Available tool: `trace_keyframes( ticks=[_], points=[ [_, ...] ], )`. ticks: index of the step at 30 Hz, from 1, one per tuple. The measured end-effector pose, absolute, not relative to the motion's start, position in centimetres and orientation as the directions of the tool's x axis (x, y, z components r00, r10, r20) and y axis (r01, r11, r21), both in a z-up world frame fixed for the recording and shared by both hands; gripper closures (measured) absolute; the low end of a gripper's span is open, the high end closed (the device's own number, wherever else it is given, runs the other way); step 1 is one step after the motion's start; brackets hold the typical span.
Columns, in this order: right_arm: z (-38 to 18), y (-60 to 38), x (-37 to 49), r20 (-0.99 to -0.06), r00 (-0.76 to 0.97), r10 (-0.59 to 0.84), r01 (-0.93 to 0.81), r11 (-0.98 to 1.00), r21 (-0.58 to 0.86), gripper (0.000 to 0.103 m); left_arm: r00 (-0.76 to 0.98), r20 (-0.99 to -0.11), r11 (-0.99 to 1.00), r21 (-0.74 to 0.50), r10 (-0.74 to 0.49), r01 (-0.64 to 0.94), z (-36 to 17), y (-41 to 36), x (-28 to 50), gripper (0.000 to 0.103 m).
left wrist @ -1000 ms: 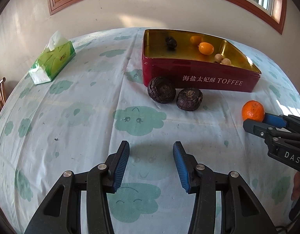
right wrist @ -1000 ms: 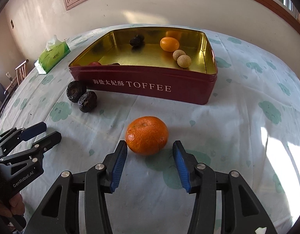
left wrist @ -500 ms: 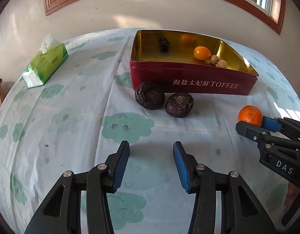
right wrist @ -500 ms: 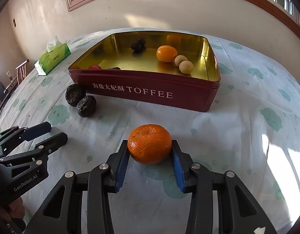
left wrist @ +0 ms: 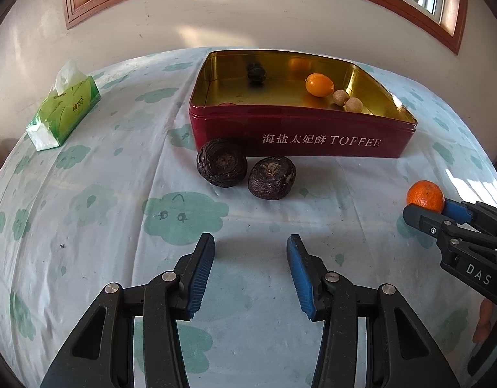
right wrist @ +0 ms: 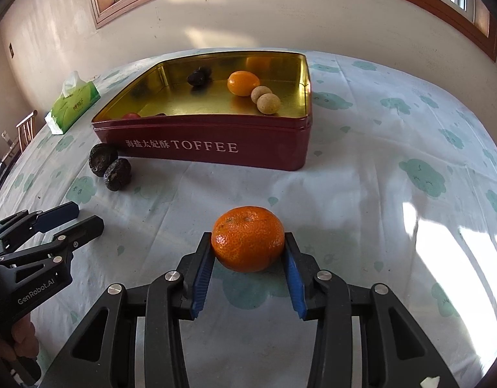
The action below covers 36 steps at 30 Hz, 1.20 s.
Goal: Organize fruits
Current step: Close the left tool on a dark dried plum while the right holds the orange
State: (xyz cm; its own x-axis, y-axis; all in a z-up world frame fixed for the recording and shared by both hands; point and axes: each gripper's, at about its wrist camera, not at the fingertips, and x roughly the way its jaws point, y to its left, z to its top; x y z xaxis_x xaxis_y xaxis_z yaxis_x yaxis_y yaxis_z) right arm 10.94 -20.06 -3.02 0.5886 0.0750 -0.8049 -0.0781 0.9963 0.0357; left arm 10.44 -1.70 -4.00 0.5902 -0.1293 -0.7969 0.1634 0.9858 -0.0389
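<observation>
Glossy gold-lined metal tin (right wrist: 216, 148), dimpled mandarin (right wrist: 248, 238), printed cloth tablecloth (right wrist: 377, 177).

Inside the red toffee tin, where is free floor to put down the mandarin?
The red toffee tin has bare gold floor in its middle, between the dark fruit and the front wall. The right end is crowded: small orange, two tan balls. The right gripper holds the mandarin.
</observation>
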Motion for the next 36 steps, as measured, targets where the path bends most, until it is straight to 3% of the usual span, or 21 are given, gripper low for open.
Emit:
trace_keyframes(
  ticks=[24,27,29,36],
  points=[
    [-3.2,-22.1,11.3,-0.791,0.611,0.043,-0.023,0.999,0.036,0.063,0.596,-0.792,0.982,-0.017,-0.130,0.190,-4.0,-5.1,15.6,0.055],
    [-3.2,-22.0,11.3,-0.790,0.612,0.040,-0.024,0.999,0.032,0.063,0.597,-0.791,0.981,-0.022,-0.134,0.191,-4.0,-5.1,15.8,0.058],
    [-3.2,-22.0,11.3,-0.790,0.612,0.038,-0.023,0.999,0.030,0.063,0.605,-0.784,0.979,-0.021,-0.141,0.201,-4.0,-5.1,15.6,0.066],
    [-3.2,-21.8,11.3,-0.792,0.610,0.022,-0.031,1.000,0.003,0.063,0.595,-0.793,0.980,-0.018,-0.135,0.198,-3.9,-4.7,14.7,0.067]
  ],
)
